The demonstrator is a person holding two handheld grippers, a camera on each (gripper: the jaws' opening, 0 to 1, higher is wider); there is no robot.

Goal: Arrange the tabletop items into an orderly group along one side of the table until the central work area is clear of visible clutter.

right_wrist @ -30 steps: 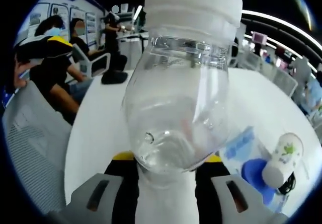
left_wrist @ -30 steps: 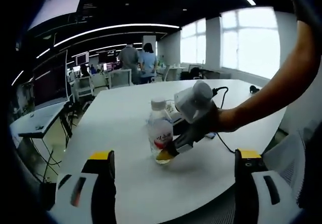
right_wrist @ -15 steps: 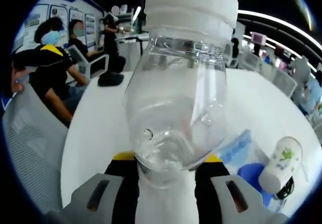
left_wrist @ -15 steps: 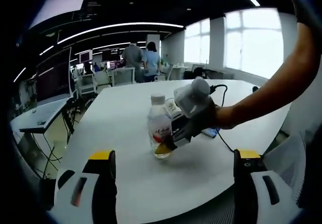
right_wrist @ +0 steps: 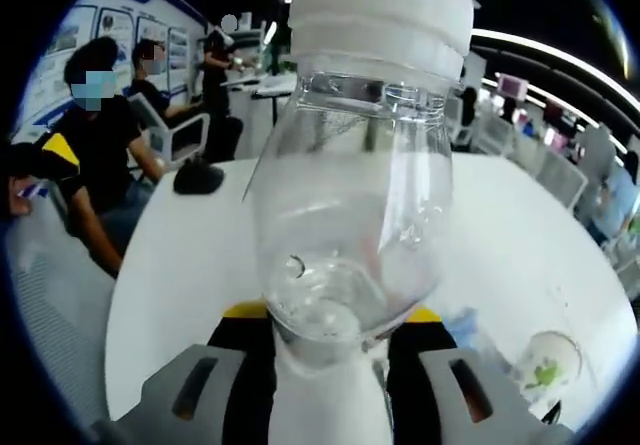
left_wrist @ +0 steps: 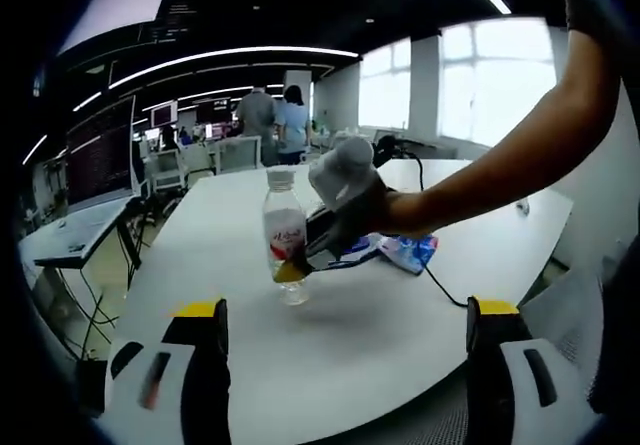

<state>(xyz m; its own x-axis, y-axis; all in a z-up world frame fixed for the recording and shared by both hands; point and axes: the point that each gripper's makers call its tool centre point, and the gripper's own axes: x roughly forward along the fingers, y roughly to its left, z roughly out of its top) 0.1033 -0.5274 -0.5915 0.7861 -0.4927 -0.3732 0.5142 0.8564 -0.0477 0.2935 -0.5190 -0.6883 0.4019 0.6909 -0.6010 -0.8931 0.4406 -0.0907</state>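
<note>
A clear plastic bottle (left_wrist: 283,245) with a white cap and a red-and-white label stands upright near the middle of the white table (left_wrist: 240,205). My right gripper (left_wrist: 300,263), held by a person's arm, reaches in from the right and is shut on the bottle's lower part. In the right gripper view the bottle (right_wrist: 360,175) rises close up between the yellow-tipped jaws of my right gripper (right_wrist: 335,337). Whether its base touches the table I cannot tell. My left gripper (left_wrist: 345,320) hangs open over the near table edge, holding nothing.
A blue-and-white packet (left_wrist: 405,250) and a black cable (left_wrist: 440,287) lie right of the bottle. A white cup with green print (right_wrist: 545,365) sits beside the packet (right_wrist: 465,323). A black object (right_wrist: 197,177) rests at the far edge. People sit beyond the table.
The right gripper has carried the bottle to the left and farther across the table. The packet and cup now sit lower and farther right in the right gripper view. The left gripper stays open.
</note>
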